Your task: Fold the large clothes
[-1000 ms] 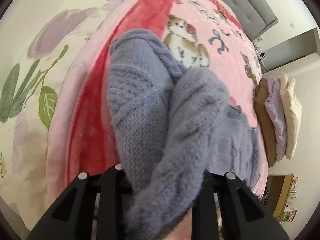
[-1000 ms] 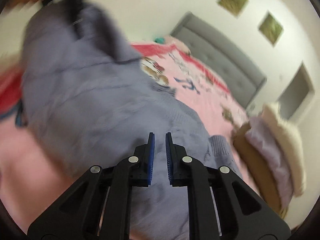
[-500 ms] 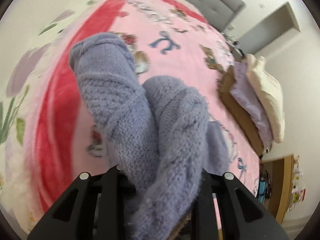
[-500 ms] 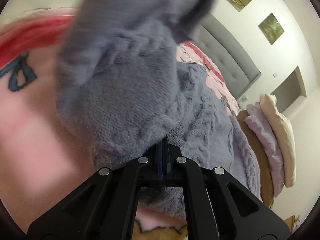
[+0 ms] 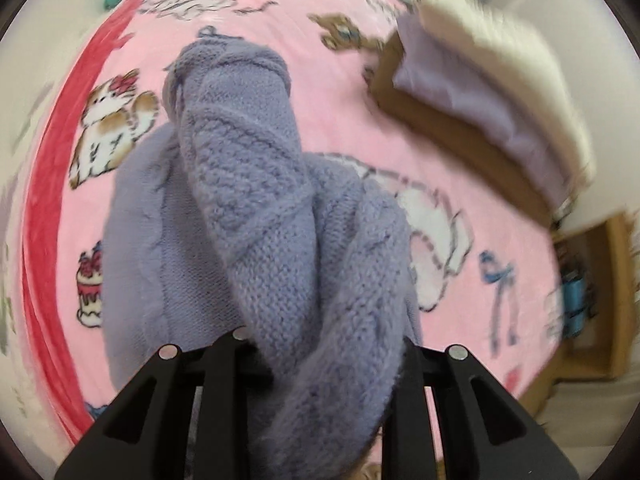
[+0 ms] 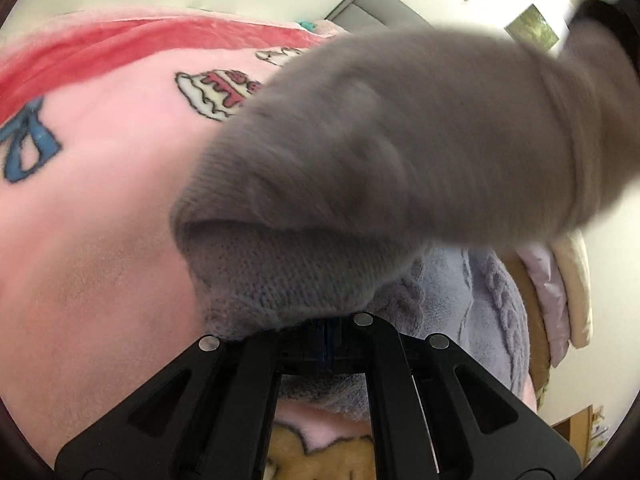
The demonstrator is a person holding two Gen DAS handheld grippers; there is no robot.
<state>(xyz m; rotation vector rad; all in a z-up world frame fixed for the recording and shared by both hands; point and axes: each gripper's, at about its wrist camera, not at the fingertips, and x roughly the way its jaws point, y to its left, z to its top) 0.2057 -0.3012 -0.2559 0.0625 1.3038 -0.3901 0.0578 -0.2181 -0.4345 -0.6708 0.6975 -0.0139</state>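
Spread beneath everything, a pink cartoon-print blanket (image 5: 332, 52) covering the bed, with a stack of folded clothes (image 5: 492, 92) well beyond the fingers and off to their right. Draped over the blanket ahead of both pairs of fingers, a lavender cable-knit sweater (image 5: 256, 208), partly lifted, partly lying flat. Bunched between the left gripper (image 5: 320, 364) fingers, a thick roll of knit, pinched and hanging forward from them. Pressed together on the sweater's lower edge, the right gripper (image 6: 326, 332) fingers, with the raised part sweeping blurred just above them. Best carried across level and taut, probably, with the right pinch anchoring the hem against the blanket. Worth keeping the lifted layer clear of the flat one until aligned, then lowering edge to edge. Risk of sagging folds from such heavy knit, so a slow lay-down.
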